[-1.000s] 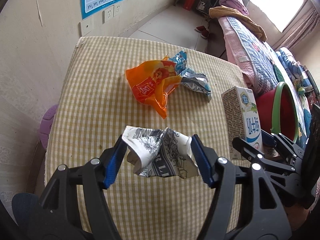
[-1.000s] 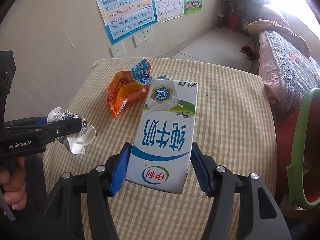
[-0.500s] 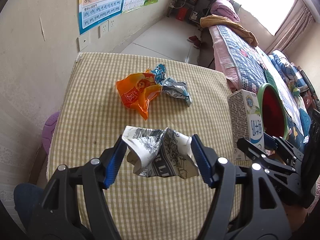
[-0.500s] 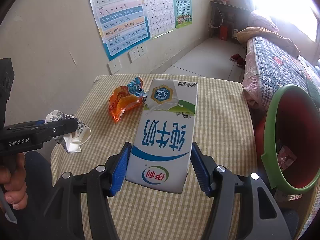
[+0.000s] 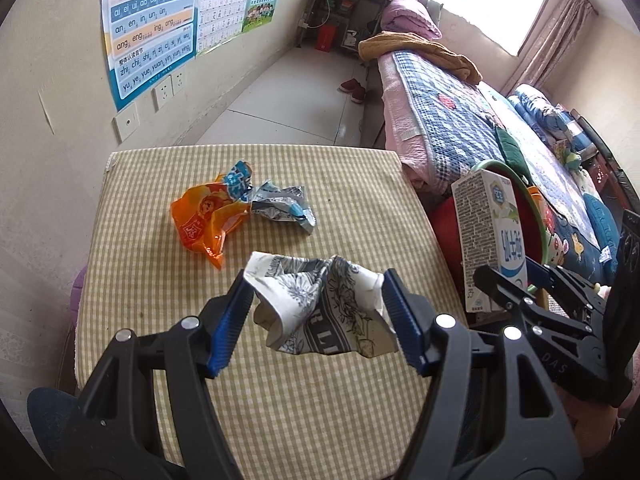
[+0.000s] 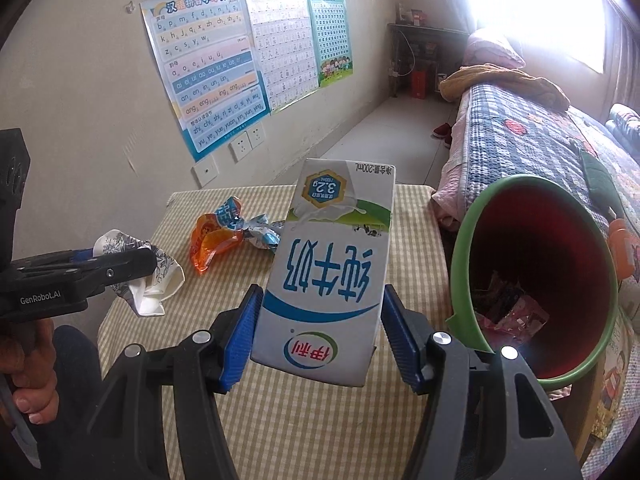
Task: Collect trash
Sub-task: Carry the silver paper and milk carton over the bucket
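My left gripper point(image 5: 316, 320) is shut on a crushed white paper cup point(image 5: 324, 304) with a dark floral print, held above the checked table point(image 5: 160, 300). My right gripper point(image 6: 320, 330) is shut on a white and blue milk carton point(image 6: 332, 268), upside down, also in the air. In the left wrist view the carton point(image 5: 490, 236) hangs at the right, beside the table edge. An orange snack wrapper point(image 5: 204, 220) and a silver-blue wrapper point(image 5: 280, 208) lie on the table. A red bin with a green rim point(image 6: 536, 272) stands right of the table, with some trash at its bottom.
A bed with a patchwork quilt point(image 5: 460, 128) runs along the right behind the bin. Posters point(image 6: 208, 80) and wall sockets point(image 6: 248, 142) hang on the wall past the table. A person's hand point(image 6: 28, 364) grips the left tool. A purple stool point(image 5: 78, 292) peeks out left of the table.
Both grippers have risen and pulled back from the table with their loads. The table and wrappers look smaller and farther, and the red bin's opening has come into the right wrist view.
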`<state>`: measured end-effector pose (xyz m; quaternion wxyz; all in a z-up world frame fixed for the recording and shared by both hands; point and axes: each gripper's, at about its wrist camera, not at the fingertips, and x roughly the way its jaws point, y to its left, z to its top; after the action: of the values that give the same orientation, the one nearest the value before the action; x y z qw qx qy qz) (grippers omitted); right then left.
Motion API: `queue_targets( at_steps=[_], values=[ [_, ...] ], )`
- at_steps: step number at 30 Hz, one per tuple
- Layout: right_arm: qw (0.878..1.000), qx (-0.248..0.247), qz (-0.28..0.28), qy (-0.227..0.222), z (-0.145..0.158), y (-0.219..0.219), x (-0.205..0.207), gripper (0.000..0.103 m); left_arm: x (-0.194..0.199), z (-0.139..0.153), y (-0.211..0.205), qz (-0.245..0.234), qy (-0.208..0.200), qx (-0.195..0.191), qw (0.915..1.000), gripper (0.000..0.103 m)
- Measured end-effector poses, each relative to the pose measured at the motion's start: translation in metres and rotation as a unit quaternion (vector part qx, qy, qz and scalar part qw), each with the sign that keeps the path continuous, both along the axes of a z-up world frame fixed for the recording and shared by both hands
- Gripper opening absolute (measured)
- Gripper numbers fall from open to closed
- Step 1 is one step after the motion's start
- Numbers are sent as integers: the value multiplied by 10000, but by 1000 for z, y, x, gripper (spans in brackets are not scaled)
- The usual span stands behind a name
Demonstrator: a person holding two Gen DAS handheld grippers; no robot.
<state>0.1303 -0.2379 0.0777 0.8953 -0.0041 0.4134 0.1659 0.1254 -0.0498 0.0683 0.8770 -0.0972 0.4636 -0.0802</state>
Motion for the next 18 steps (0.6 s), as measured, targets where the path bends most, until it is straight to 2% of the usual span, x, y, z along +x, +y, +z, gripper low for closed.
queue_targets(
  at_steps=[18],
  values=[
    [9953, 66, -960, -124, 11, -121, 11, 58, 42, 21, -120, -1013, -272, -165, 9944, 64]
  ],
)
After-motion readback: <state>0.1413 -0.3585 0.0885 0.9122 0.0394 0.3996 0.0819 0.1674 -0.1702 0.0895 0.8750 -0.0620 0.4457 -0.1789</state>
